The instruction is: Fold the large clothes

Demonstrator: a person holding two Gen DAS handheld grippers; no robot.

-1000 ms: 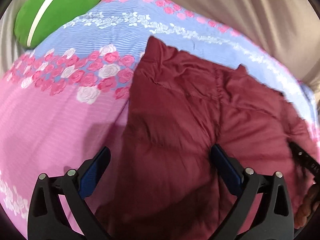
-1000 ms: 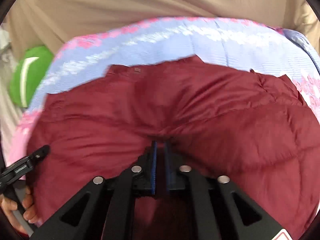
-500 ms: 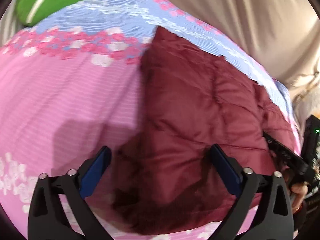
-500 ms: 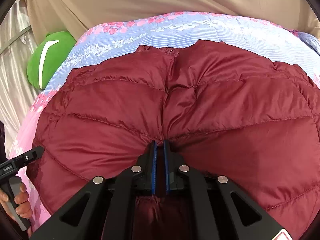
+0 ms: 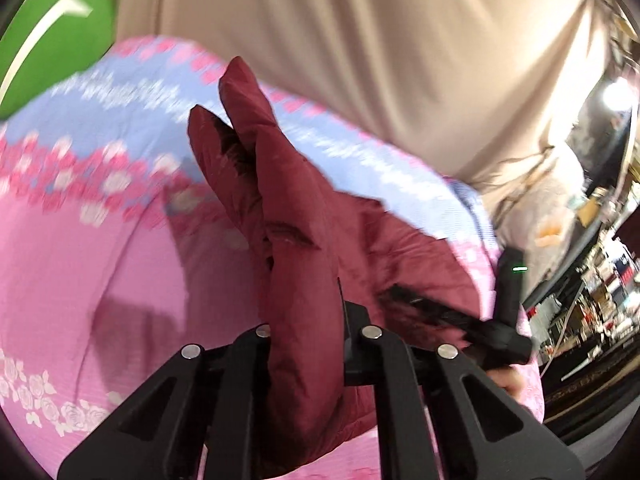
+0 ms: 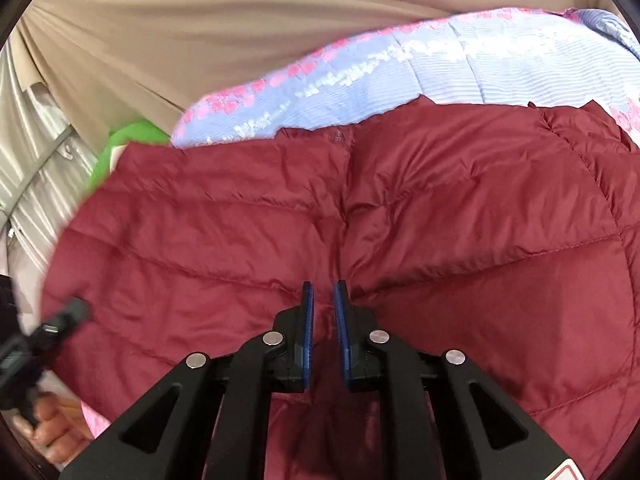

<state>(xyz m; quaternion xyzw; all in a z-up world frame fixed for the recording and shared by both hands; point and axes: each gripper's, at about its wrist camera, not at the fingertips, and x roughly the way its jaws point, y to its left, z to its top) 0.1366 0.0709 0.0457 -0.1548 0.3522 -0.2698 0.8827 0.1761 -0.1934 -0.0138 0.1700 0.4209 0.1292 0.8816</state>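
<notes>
A dark red quilted jacket (image 6: pixel 440 220) lies spread on a pink and blue flowered bedspread (image 5: pixel 100 260). My left gripper (image 5: pixel 306 320) is closing, and its jaws pinch a raised fold of the jacket (image 5: pixel 280 200), which stands up off the bed. My right gripper (image 6: pixel 324 312) sits at the jacket's near hem. Its blue pads (image 6: pixel 307 320) are opening, with a crease of red fabric still gathered between them. The other gripper shows in each view: the right one (image 5: pixel 508 308) at the jacket's right edge, the left one (image 6: pixel 60 320) blurred at the left.
A green cushion (image 5: pixel 52 40) lies at the bed's far left corner. A beige curtain (image 5: pixel 360 60) hangs behind the bed. Silvery fabric (image 6: pixel 36 160) hangs at the left, and cluttered shelves (image 5: pixel 600 280) are off to the right. A hand (image 6: pixel 52 432) grips the left tool.
My left gripper went from wide open over the jacket's left edge to shut on it and lifted it off the bed. My right gripper's pads have parted a little.
</notes>
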